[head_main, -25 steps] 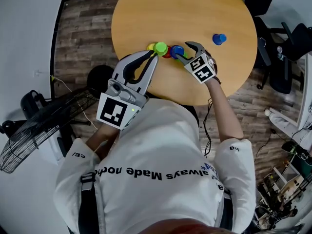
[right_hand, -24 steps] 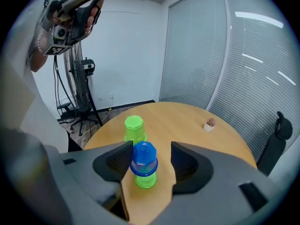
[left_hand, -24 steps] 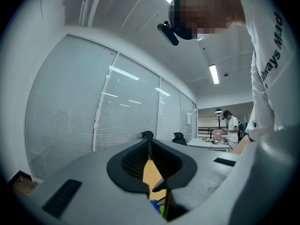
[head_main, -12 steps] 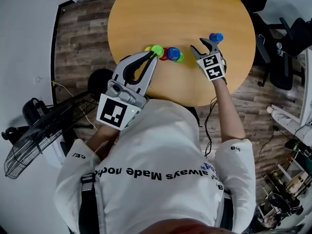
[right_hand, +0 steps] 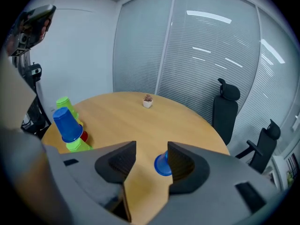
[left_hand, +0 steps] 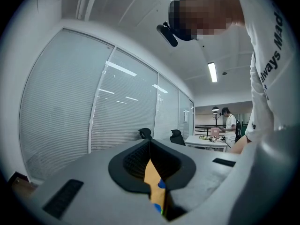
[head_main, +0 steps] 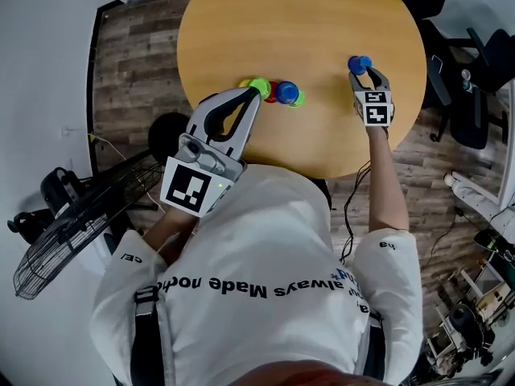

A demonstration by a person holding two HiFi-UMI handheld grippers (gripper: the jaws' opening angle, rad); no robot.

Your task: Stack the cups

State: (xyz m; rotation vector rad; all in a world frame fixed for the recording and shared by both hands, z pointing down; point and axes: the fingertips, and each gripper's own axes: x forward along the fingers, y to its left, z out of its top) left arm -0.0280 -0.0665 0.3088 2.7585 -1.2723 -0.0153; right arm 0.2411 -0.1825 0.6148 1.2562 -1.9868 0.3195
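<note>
Right gripper (head_main: 368,75): released; jaws have just been closing. The lone blue cup (right_hand: 162,164) sits between them, close to one pad, not pinched.
Left gripper (left_hand: 151,150): clenched, nothing seen between the jaws; tips by a green cup (head_main: 259,84).
Cup cluster (head_main: 278,91): near the table edge, well apart from the lone cup. One blue cup (right_hand: 68,123) caps a light-green cup (right_hand: 77,145).
Progress: judged early. Lone cup ungrasped, several cups still loose.
Materials: cups are tapered, faceted, glossy plastic. The round table (head_main: 306,30) is smooth wood. Pads are ribbed black.
</note>
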